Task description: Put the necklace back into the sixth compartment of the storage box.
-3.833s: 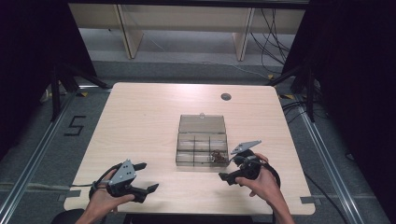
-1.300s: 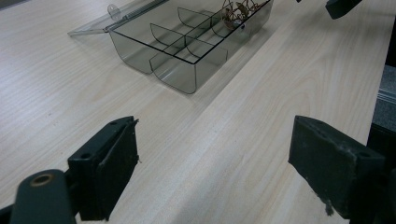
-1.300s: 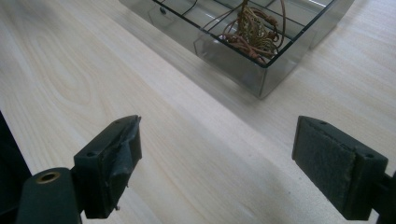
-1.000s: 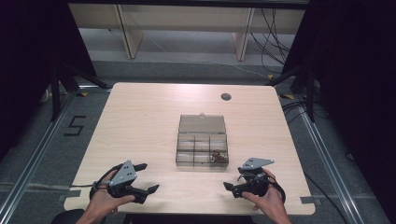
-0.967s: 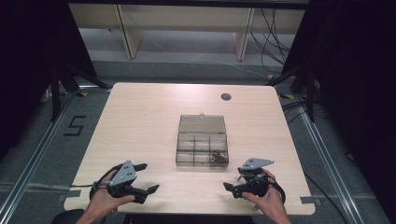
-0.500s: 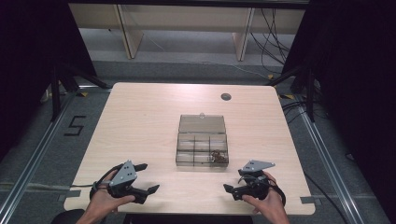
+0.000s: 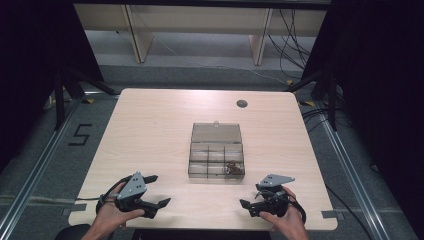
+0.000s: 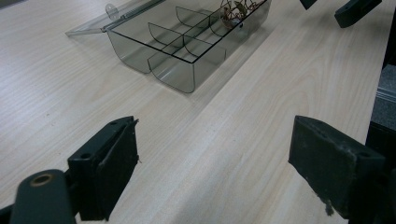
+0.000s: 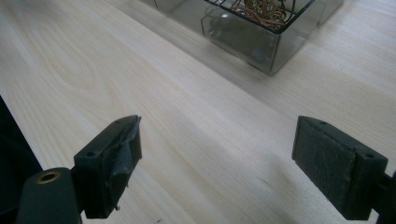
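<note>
Two grippers rest low in the high view, well apart from each other: the left gripper (image 7: 156, 190) at lower left and the right gripper (image 7: 251, 198) at lower right, each with its jaws spread wide and nothing between them. The clear compartment box (image 7: 216, 159) sits at the centre of the table (image 7: 150, 125), its lid (image 7: 216, 132) laid open behind it. A small tangle of what may be brownish rubber bands (image 7: 233, 168) lies in the box's lower right compartment.
</note>
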A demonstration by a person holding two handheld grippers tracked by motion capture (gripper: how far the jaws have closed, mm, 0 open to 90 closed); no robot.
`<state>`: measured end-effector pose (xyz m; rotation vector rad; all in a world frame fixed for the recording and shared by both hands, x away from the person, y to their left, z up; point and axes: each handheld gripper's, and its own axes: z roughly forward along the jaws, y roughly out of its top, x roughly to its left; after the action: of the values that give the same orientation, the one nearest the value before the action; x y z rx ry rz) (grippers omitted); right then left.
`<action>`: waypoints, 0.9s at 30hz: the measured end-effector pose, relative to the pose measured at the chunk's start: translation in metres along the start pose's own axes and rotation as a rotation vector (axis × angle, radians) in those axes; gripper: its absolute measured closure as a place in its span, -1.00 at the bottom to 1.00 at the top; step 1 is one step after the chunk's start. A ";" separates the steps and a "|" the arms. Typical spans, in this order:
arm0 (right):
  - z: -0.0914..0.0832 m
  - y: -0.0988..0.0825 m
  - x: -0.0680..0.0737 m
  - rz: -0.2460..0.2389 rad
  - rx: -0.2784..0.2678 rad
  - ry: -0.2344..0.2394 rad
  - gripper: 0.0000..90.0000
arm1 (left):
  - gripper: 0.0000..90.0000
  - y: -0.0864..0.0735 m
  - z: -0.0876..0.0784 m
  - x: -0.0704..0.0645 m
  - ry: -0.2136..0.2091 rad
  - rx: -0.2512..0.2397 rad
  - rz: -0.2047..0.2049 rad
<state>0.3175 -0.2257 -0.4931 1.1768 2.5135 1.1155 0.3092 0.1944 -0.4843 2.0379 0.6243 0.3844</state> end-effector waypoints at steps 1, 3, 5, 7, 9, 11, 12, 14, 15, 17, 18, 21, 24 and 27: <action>-0.001 0.000 0.000 -0.002 -0.001 0.002 -0.64 | -0.67 0.000 0.000 0.001 -0.008 0.004 0.013; -0.002 -0.001 0.002 -0.002 -0.002 -0.026 -0.64 | -0.67 0.000 0.000 0.000 -0.006 0.003 0.008; -0.003 -0.002 0.002 -0.001 -0.003 -0.020 -0.64 | -0.67 0.000 0.000 0.000 -0.005 -0.001 0.001; -0.003 -0.003 0.003 0.002 -0.006 -0.026 -0.63 | -0.67 0.000 0.000 0.000 -0.005 -0.004 0.004; -0.003 -0.004 0.003 0.002 -0.013 -0.001 -0.63 | -0.67 -0.001 0.000 -0.002 0.003 -0.006 -0.020; -0.004 -0.004 0.005 0.005 -0.011 -0.024 -0.64 | -0.67 0.000 0.000 -0.001 0.002 -0.005 -0.007; -0.004 -0.005 0.004 0.001 -0.013 -0.019 -0.63 | -0.67 -0.001 0.000 -0.002 0.004 -0.007 -0.023; -0.004 -0.006 0.005 -0.003 -0.021 -0.025 -0.64 | -0.67 0.000 0.000 0.000 -0.007 -0.007 0.001; -0.003 -0.006 0.005 -0.002 -0.018 -0.006 -0.64 | -0.67 0.000 0.000 0.000 -0.008 -0.006 0.003; -0.004 -0.006 0.006 0.002 -0.012 -0.020 -0.64 | -0.67 0.000 0.000 -0.001 0.001 -0.008 -0.003; -0.005 -0.007 0.007 0.009 -0.011 -0.019 -0.64 | -0.67 -0.001 0.000 -0.002 0.005 -0.007 -0.024; -0.006 -0.007 0.008 0.007 -0.015 -0.018 -0.64 | -0.66 -0.001 0.001 -0.003 0.004 -0.015 -0.030; -0.005 -0.008 0.008 0.001 -0.022 0.003 -0.64 | -0.67 0.000 0.000 -0.001 0.002 -0.009 -0.002; -0.008 -0.009 0.011 0.028 -0.023 -0.017 -0.64 | -0.67 0.000 0.000 -0.001 -0.001 -0.012 -0.002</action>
<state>0.3010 -0.2257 -0.4917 1.2135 2.4723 1.1324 0.3083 0.1935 -0.4847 2.0258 0.6221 0.3853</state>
